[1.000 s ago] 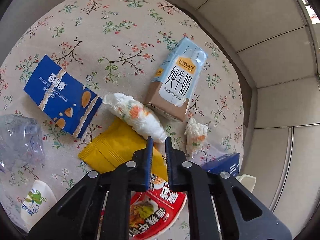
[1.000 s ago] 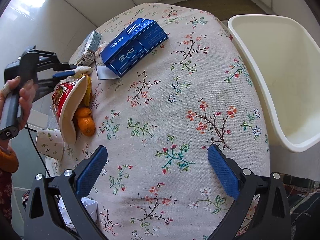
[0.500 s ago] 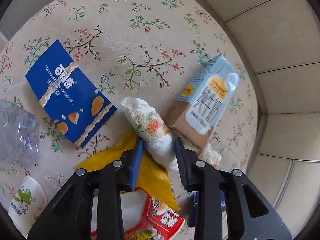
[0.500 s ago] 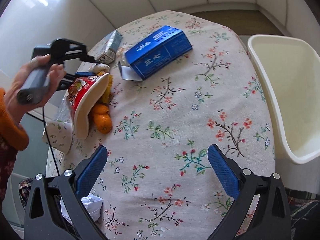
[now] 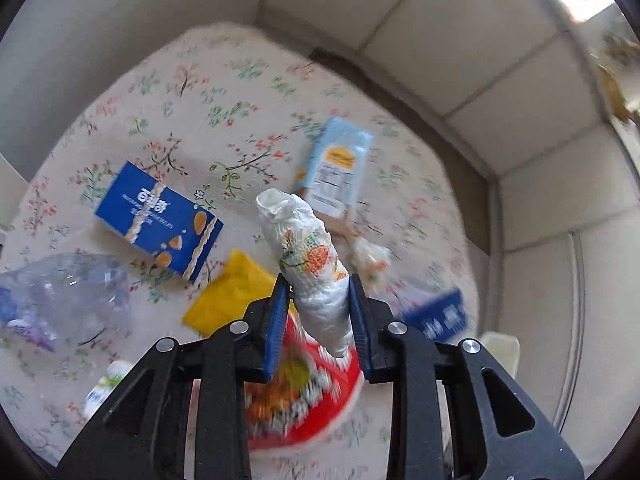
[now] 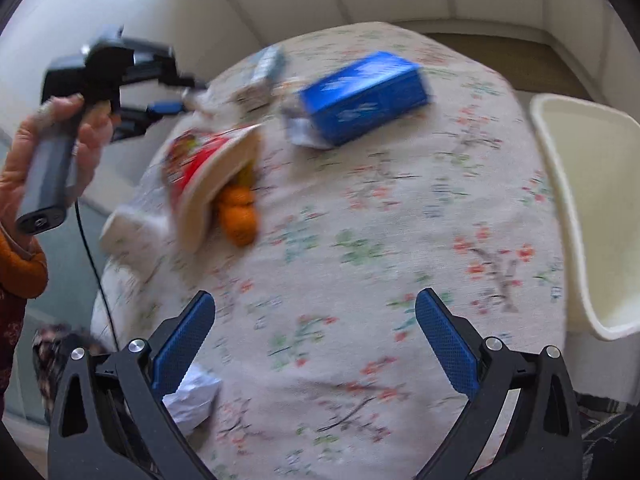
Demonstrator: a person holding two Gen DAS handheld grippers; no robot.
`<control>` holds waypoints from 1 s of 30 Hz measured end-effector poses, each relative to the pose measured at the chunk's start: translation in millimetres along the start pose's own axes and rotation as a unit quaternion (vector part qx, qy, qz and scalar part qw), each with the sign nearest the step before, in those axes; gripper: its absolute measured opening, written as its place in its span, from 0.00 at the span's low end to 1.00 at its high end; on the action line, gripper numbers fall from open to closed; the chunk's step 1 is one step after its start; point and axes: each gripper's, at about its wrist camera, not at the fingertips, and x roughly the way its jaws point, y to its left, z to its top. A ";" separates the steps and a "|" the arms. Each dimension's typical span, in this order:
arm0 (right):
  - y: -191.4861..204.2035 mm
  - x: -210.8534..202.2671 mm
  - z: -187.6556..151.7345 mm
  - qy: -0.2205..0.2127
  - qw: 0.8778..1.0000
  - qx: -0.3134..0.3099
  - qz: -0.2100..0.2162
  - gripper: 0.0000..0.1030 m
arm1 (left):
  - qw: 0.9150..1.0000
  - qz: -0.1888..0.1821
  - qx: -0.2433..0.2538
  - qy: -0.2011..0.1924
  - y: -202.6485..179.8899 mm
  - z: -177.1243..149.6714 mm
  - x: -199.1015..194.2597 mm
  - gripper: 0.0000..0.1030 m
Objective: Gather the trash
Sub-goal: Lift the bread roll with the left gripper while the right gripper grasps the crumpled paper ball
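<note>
A round table in a floral cloth is carrying the litter. In the left wrist view a blue biscuit box is lying at the left, a milk carton farther right, a yellow packet nearer, and a crushed clear bottle at the near left edge.

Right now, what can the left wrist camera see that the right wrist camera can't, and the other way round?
Only the left wrist view shows the rolled paper towel clamped in the left gripper, the almond biscuit box, the yellow packet and the crushed plastic bottle.

Only the right wrist view shows the cream bin, the oranges, the person's left hand and the right gripper, jaws wide and holding nothing.

Both show the floral tablecloth, the red noodle cup, the milk carton and the dark blue box.
</note>
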 end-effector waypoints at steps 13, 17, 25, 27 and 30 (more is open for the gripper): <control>111.9 15.9 -50.1 0.089 0.976 -0.199 0.017 0.95 | 0.992 -0.074 0.068 -0.080 17.4 -81.9 -140.5 0.28; 111.8 31.9 -50.9 0.114 0.978 -0.173 0.019 0.95 | 0.992 -0.074 0.060 -0.088 32.7 -98.9 -151.9 0.28; 105.6 45.3 -53.5 0.136 0.981 -0.139 0.019 0.60 | 0.993 -0.067 0.052 -0.087 46.5 -112.9 -149.5 0.28; 104.6 43.4 -52.8 0.131 0.982 -0.138 0.013 0.60 | 0.993 -0.068 0.054 -0.084 46.7 -116.0 -146.9 0.28; 104.8 36.9 -48.5 0.115 0.983 -0.142 0.005 0.60 | 0.993 -0.071 0.051 -0.081 47.7 -119.1 -143.8 0.28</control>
